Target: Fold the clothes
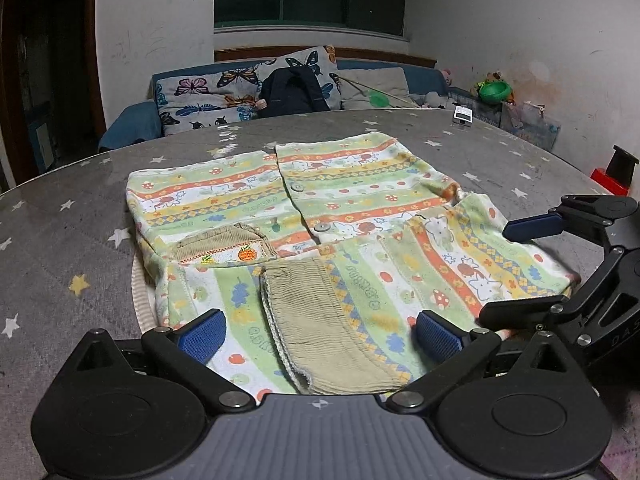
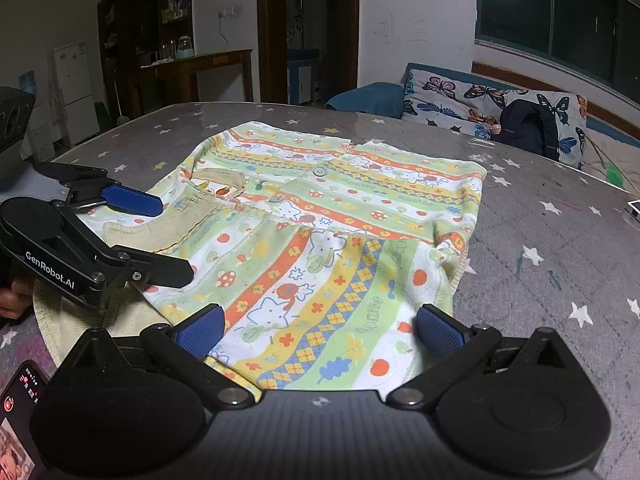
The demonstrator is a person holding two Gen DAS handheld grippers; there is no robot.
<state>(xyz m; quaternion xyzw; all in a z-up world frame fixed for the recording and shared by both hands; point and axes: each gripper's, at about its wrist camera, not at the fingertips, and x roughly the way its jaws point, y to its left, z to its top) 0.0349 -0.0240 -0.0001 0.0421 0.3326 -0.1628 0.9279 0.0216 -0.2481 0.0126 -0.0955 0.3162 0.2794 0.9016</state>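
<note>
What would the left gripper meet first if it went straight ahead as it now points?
Probably the beige cuff of the folded sleeve on the shirt, lying between the open left gripper's fingers. Height above the cloth is unclear.

The shirt (image 1: 320, 216) lies flat on the table (image 1: 60, 216), both sleeves folded in across its near half, and there's the left gripper (image 1: 320, 334) over the near edge with the right gripper (image 1: 528, 264) just to its right, at the shirt's right side. Behind the shirt a small device (image 1: 463, 115) sits near the table's far edge. Beyond that, behind the table, a backpack (image 1: 290, 92) rests on the sofa (image 1: 132, 124).
</note>
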